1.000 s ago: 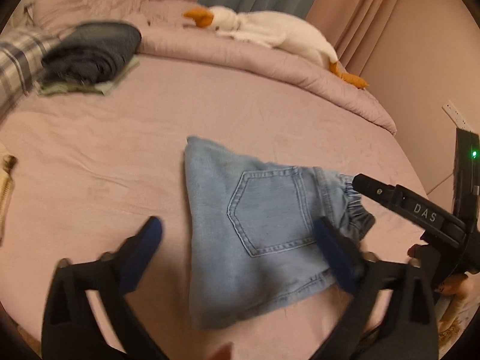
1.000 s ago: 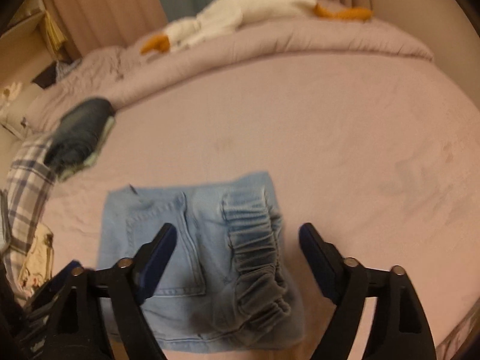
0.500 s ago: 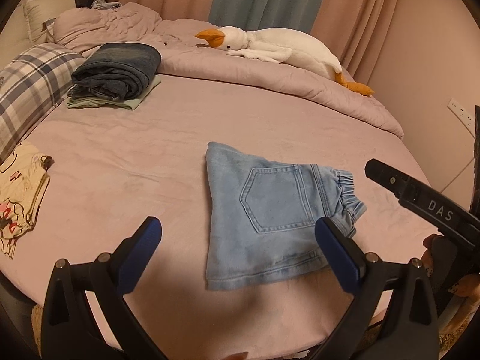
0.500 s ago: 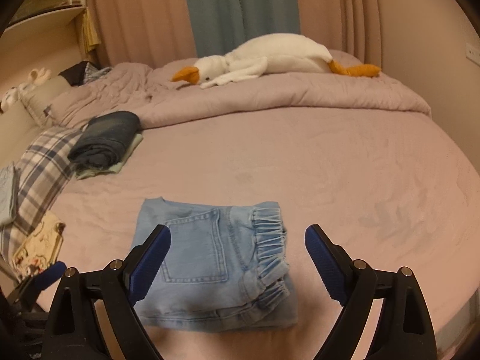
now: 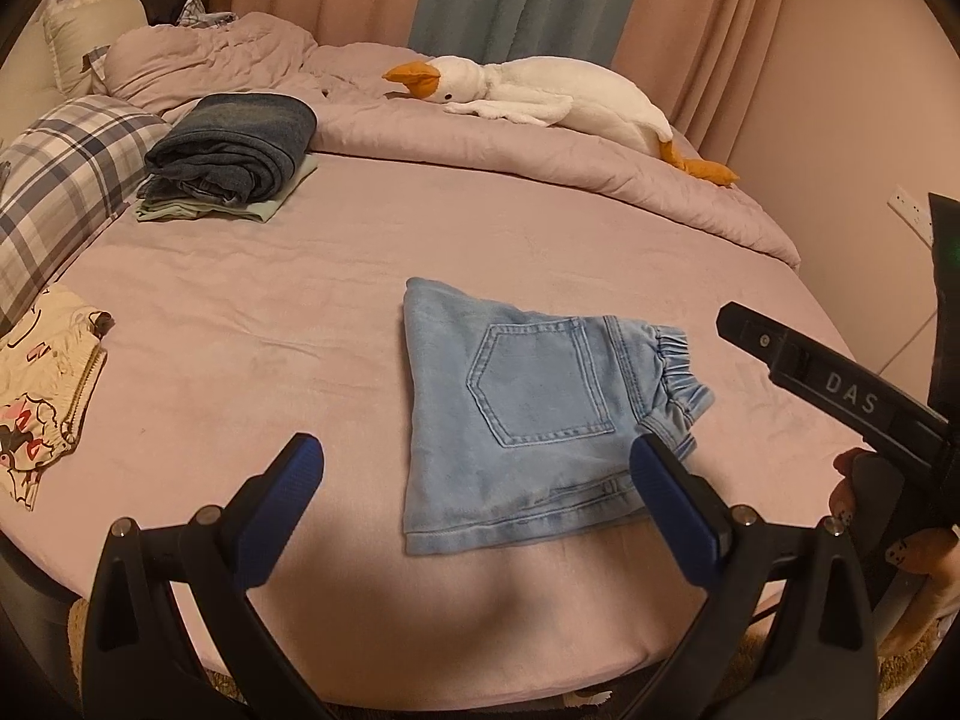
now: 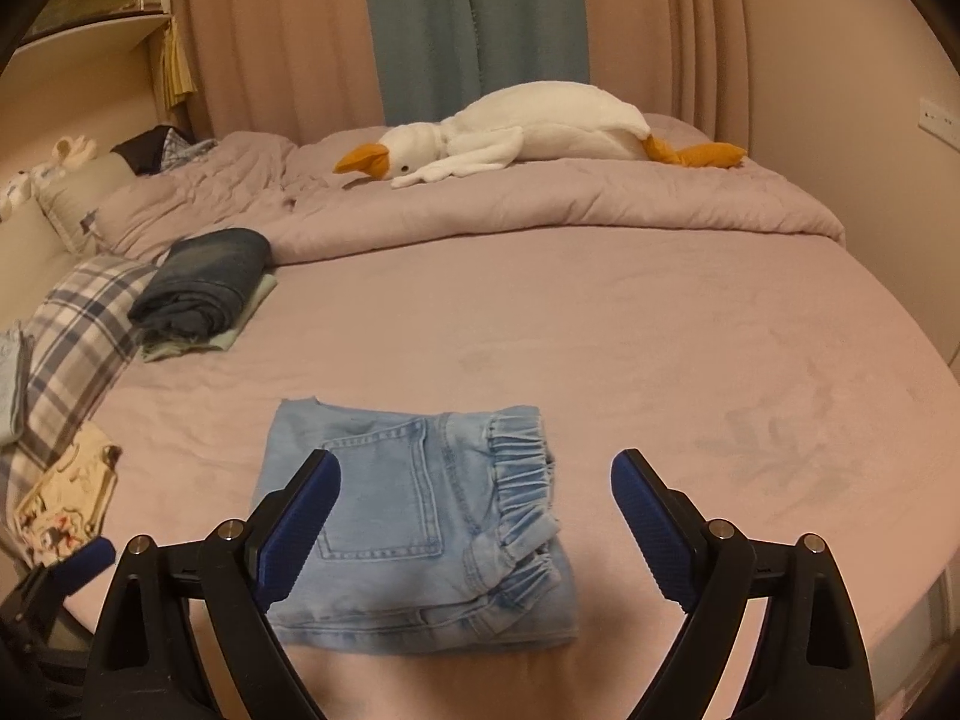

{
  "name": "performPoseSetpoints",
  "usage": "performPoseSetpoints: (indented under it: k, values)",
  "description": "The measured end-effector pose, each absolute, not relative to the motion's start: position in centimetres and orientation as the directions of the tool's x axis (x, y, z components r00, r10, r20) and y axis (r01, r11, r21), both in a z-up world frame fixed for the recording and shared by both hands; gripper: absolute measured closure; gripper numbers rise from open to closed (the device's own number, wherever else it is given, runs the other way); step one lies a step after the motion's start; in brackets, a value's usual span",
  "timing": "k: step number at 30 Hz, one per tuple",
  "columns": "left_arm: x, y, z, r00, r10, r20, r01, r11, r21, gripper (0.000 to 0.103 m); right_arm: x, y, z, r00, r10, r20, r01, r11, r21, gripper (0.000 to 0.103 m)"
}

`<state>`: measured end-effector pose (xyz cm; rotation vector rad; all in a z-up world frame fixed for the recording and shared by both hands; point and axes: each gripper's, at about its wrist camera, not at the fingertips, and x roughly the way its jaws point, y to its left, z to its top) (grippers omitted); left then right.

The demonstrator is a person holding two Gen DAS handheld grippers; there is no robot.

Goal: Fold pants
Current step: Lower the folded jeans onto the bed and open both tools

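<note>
Light blue denim pants [image 5: 528, 414] lie folded into a compact square on the pink bed sheet [image 5: 300, 300], back pocket up and elastic waistband to the right. They also show in the right wrist view [image 6: 414, 522]. My left gripper [image 5: 480, 504] is open and empty, held back above the bed's near edge, short of the pants. My right gripper [image 6: 474, 522] is open and empty, raised over the pants' near side. The right gripper's body [image 5: 840, 396] shows at the right of the left wrist view.
A stack of folded dark jeans [image 5: 234, 150] lies at the back left beside a plaid pillow [image 5: 66, 180]. A patterned cream garment [image 5: 42, 384] lies at the left edge. A plush goose [image 5: 540, 96] rests on the rolled duvet [image 5: 540, 168] behind.
Both grippers have pulled back and up from the folded pants, so more of the bed and room shows. The pants have stayed in place.
</note>
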<state>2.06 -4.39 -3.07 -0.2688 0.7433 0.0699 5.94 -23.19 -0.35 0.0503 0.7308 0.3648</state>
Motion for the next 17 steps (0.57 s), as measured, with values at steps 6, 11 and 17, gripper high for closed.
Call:
performPoseSetpoints:
  k: [6,11,17]
  values:
    - [1.7,-5.0,-2.9,0.737,-0.009,-0.676,-0.166,0.967,-0.194,0.001,6.0,-23.9,-0.3,0.690,0.332,-0.643,-0.287,0.941,0.178,0.011]
    - [1.3,-5.1,-2.8,0.745,-0.014,-0.667,-0.161,0.967,-0.200,0.001,5.8,-24.2,-0.3,0.691,0.330,-0.643,-0.282,0.942,0.180,0.011]
    - [1.1,-5.0,-2.5,0.755,-0.007,-0.656,-0.161,0.968,-0.195,0.001,5.8,-24.4,-0.3,0.692,0.327,-0.644,-0.279,0.943,0.179,0.011]
